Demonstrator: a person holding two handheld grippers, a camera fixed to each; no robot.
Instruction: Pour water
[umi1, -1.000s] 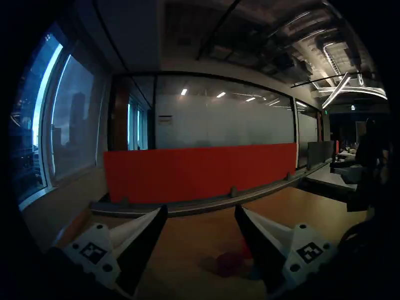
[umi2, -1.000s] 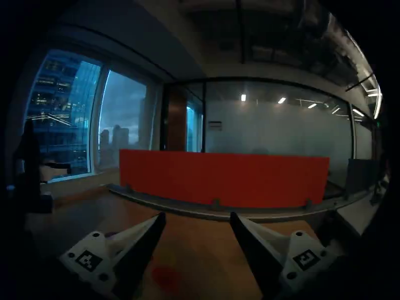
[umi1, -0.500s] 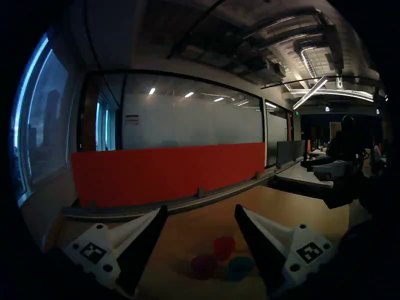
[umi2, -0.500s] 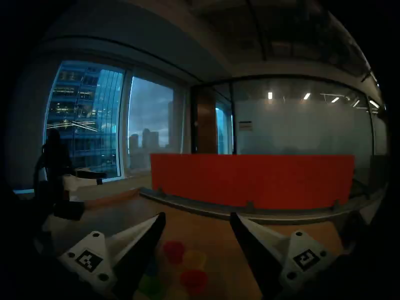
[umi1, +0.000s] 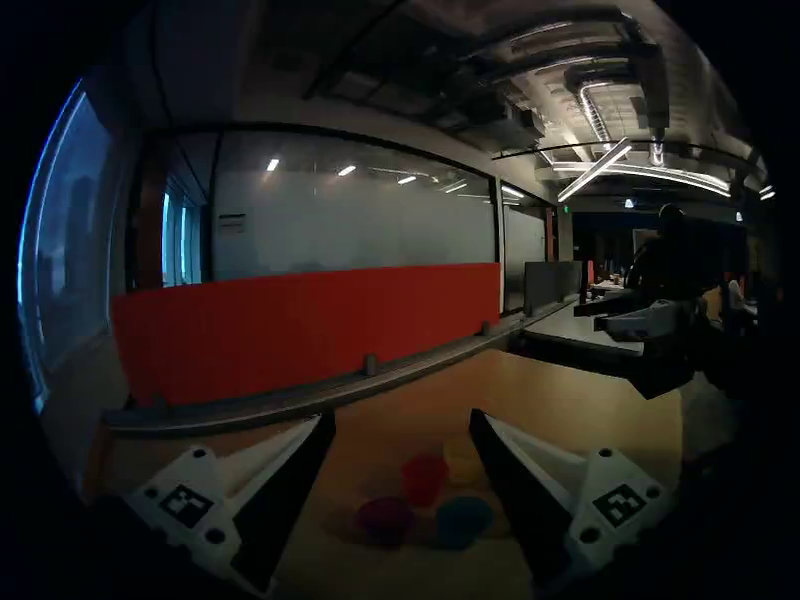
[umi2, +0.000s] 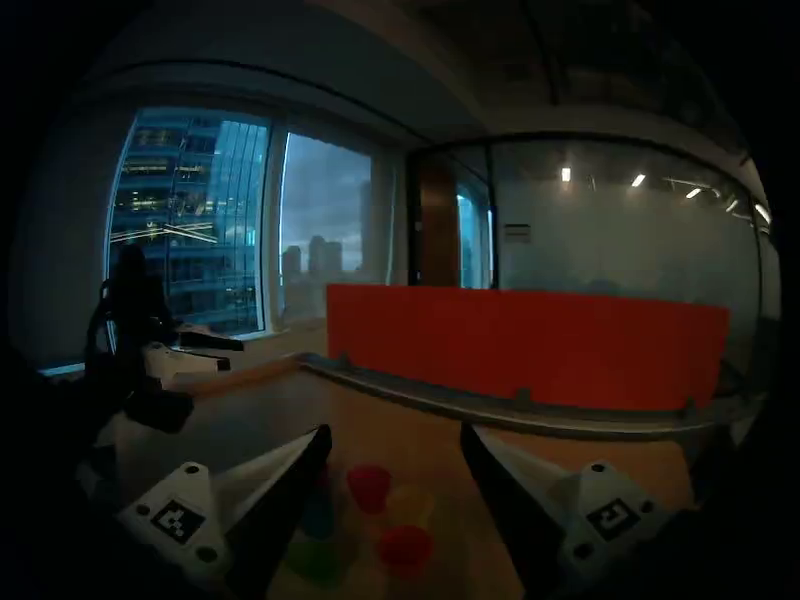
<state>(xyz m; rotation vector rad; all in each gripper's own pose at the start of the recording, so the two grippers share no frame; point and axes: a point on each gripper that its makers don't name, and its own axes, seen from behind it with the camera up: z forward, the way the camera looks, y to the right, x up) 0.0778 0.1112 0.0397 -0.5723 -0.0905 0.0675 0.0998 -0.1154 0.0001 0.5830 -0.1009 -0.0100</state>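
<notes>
Left gripper view: my left tongs (umi1: 400, 418) are wide open, holding nothing.
Right gripper view: my right tongs (umi2: 395, 430) are wide open too.
Cups (umi1: 424, 478): on the table (umi1: 560, 400), just past my tips.
Next grab: I think I should go down slowly and squeeze one softly.

desk (umi1: 560, 400) is showing smooth wood-look top | cups (umi1: 424, 478) are looking like smooth plastic | red divider panel (umi1: 300, 320) is reading matt | left hand-held gripper (umi1: 400, 415) is showing white matt plastic
</notes>
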